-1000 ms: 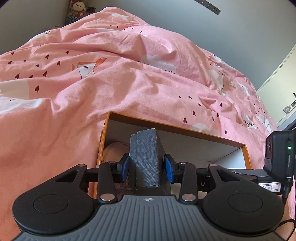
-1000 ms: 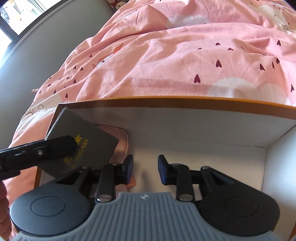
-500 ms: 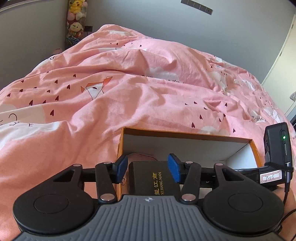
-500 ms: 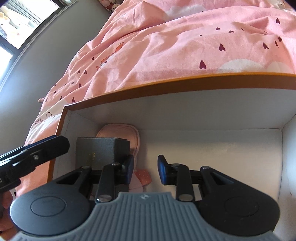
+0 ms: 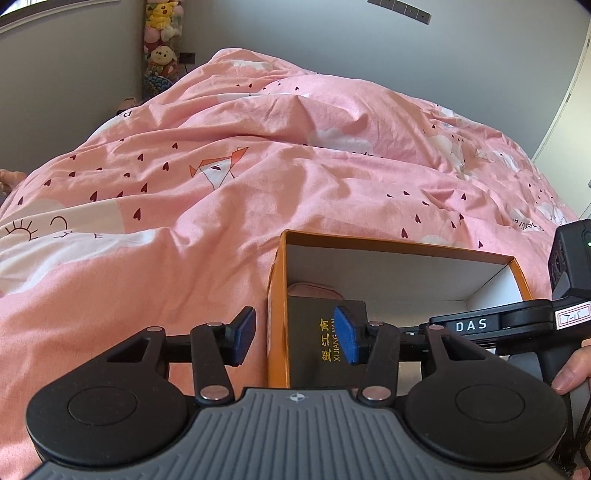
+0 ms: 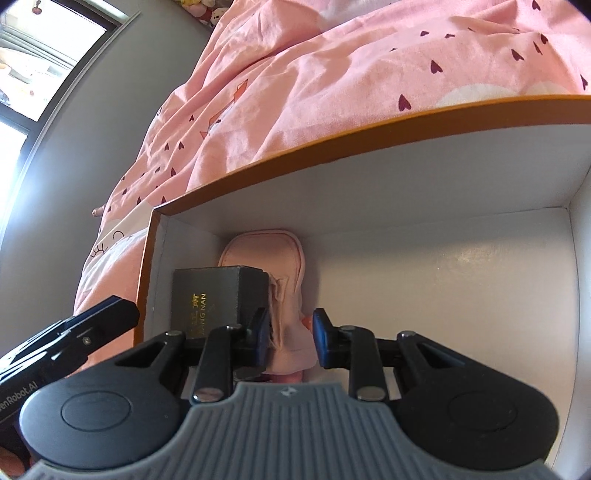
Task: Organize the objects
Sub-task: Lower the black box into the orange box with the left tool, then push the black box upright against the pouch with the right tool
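Left tongs (image 5: 293, 338) gape empty; closing right tongs (image 6: 290, 336) half-hide pink pouch (image 6: 284, 295).

Bedroom, pink duvet (image 5: 258, 192), plush toys (image 5: 162, 33)

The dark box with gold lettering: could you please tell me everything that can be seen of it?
The dark box is a small charcoal-grey carton, apparently textured card, with gold Chinese characters above "XI JIANG NAN". It lies in the left end of the orange box, by its white wall. A pink fabric item lies against it. Neither gripper grips it.
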### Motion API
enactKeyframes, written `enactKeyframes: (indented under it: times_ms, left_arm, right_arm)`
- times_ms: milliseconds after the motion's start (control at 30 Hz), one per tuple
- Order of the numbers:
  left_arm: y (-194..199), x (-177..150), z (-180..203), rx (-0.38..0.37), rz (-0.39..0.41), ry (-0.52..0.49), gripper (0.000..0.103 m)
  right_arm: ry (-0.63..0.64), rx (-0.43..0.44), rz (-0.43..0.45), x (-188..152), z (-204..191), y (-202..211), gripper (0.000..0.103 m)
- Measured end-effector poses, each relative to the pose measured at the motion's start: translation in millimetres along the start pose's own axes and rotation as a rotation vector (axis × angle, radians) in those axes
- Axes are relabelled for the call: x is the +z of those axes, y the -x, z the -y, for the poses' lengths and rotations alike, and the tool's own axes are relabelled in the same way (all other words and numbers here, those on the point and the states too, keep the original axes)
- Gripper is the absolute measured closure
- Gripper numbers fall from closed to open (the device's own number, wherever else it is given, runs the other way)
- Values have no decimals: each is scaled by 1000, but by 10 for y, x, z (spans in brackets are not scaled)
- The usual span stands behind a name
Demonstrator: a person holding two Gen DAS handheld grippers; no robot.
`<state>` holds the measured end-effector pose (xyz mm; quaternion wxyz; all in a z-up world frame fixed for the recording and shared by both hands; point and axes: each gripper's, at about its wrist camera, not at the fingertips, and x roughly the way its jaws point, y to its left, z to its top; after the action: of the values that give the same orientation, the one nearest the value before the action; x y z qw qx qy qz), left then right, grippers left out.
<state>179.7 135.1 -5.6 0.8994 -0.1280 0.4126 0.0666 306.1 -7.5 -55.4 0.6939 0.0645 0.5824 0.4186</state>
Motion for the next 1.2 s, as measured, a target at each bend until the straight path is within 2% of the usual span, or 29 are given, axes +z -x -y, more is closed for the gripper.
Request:
enactKeyframes:
  times_ms: [233,333,400,433,567,733,933,1200]
  left_arm:
    - [61,-61,-9,7,7,18,48]
    - [28,-68,-33,17,-2,30,48]
    - [31,-74,-56,17,0,38,48]
    - [40,-81,-71,17,2,41,48]
    - [49,-79,-124,20,6,51,48]
    - [28,-67,-192,14,4,73,48]
    - [37,-88,-190,7,-2,74,50]
    - [224,-100,-89,-15,19,49,51]
  right_arm:
    - [55,84,40,-43,-236,166,74]
    - [103,36,37,-41,-385,87,66]
    - [100,40,16,-35,-407,-2,64]
    - [95,33,11,-32,-416,-45,58]
    - [103,-14,7,-11,-445,-199,53]
    - [112,-57,0,-16,-498,-330,53]
    - [108,-65,-2,-22,-471,-462,53]
    - [153,-53,5,-11,-549,-307,51]
